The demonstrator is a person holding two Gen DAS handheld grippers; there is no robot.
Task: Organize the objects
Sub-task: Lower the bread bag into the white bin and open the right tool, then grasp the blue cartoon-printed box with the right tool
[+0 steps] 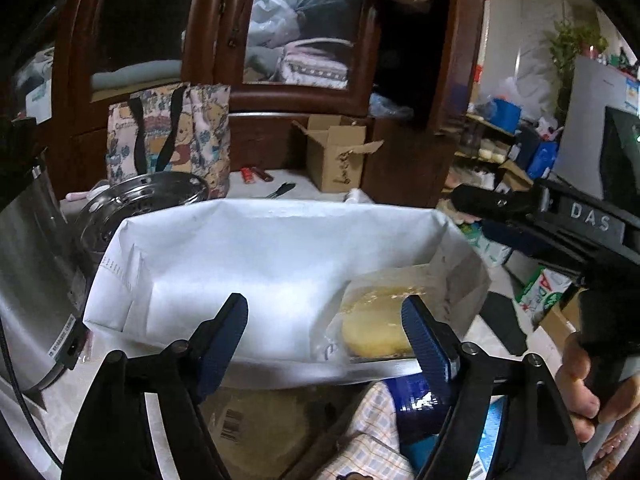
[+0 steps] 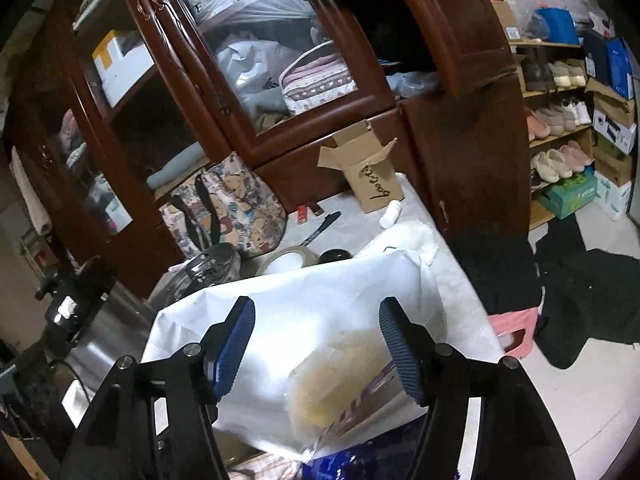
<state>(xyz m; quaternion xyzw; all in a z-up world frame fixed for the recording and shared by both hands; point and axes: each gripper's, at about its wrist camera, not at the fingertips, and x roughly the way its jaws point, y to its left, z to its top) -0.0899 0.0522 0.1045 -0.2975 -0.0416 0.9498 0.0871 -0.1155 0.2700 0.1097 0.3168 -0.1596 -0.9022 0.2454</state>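
A white open-topped bag-like bin (image 1: 256, 264) stands on the table in front of both grippers. A yellow cake in a clear wrapper (image 1: 372, 320) lies inside it at the right end; it also shows in the right wrist view (image 2: 332, 384). My left gripper (image 1: 324, 312) is open and empty, its fingers just above the bin's near rim. My right gripper (image 2: 316, 320) is open and empty, hovering over the bin (image 2: 320, 292) with the wrapped cake below it. The right gripper's black body (image 1: 560, 224) shows at the right of the left wrist view.
A steel pot (image 1: 136, 200), a metal appliance (image 1: 28, 276), a cartoon tote bag (image 1: 172, 136), a small open cardboard box (image 1: 340, 152), a tape roll (image 2: 284, 260) and a white bottle (image 2: 390, 214) stand around the bin. A wooden cabinet (image 2: 280, 80) rises behind. More packets (image 1: 416, 400) lie under my fingers.
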